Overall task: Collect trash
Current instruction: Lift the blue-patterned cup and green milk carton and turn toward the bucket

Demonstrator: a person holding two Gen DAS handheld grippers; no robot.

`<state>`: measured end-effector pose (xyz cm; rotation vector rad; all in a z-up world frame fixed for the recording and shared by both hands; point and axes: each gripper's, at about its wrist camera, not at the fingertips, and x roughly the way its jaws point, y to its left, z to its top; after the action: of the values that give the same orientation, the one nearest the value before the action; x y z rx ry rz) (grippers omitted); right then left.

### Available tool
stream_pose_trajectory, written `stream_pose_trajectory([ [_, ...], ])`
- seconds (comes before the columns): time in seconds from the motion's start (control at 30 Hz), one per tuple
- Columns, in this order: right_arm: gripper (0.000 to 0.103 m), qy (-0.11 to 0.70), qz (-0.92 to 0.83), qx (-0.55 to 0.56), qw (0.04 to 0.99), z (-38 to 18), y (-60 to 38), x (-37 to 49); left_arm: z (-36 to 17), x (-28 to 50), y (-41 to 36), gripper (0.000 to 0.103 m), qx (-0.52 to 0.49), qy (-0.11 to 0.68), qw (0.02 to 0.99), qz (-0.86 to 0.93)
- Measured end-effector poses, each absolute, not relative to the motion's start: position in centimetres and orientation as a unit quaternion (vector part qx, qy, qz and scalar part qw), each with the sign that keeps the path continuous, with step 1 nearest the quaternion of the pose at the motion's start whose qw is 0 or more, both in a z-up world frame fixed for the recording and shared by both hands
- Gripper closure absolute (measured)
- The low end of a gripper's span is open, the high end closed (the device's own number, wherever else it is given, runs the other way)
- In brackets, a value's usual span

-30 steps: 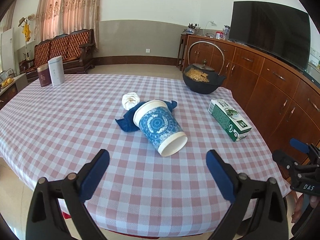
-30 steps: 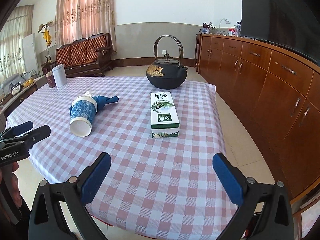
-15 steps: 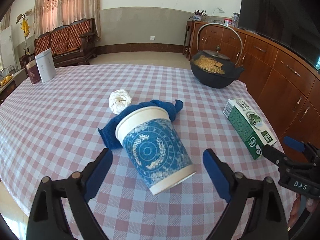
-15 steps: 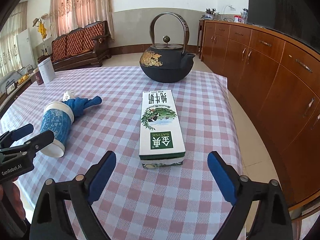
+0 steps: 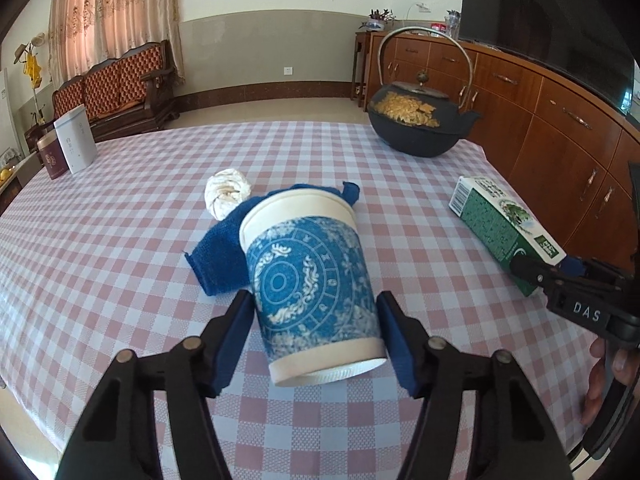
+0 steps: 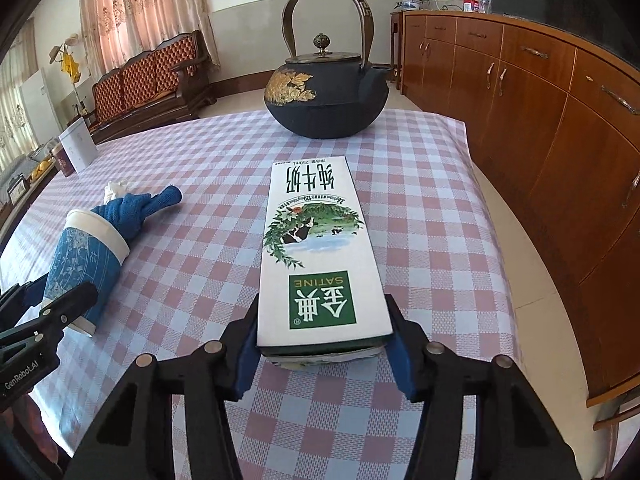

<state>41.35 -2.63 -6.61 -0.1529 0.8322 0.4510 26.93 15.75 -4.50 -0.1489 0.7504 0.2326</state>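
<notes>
Both tongs have just been closing. The left tongs [image 5: 316, 344] now bracket the toppled blue paper cup [image 5: 310, 288] toward the near edge of the checked tabletop [image 5: 120, 240], pads at its sides; the right tongs [image 6: 322, 354] clamp the near end of the milk carton [image 6: 320, 256] by the right edge. Both pieces of trash look ready to lift.
</notes>
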Motion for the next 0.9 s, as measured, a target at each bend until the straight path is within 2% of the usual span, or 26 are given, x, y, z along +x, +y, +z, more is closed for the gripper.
stream_pose_trajectory([
  [0.47, 0.047, 0.339, 0.205, -0.071, 0.916, -3.4, -5.1, 36.2, -2.7, 24.2, 14.4, 0.042, -0.064, 0.332, 0.937, 0.084],
  [0.9, 0.047, 0.315, 0.179, -0.054, 0.931, -1.0, -10.4, 29.7, -0.8, 21.2, 10.3, 0.042, -0.041, 0.315, 0.947, 0.038],
])
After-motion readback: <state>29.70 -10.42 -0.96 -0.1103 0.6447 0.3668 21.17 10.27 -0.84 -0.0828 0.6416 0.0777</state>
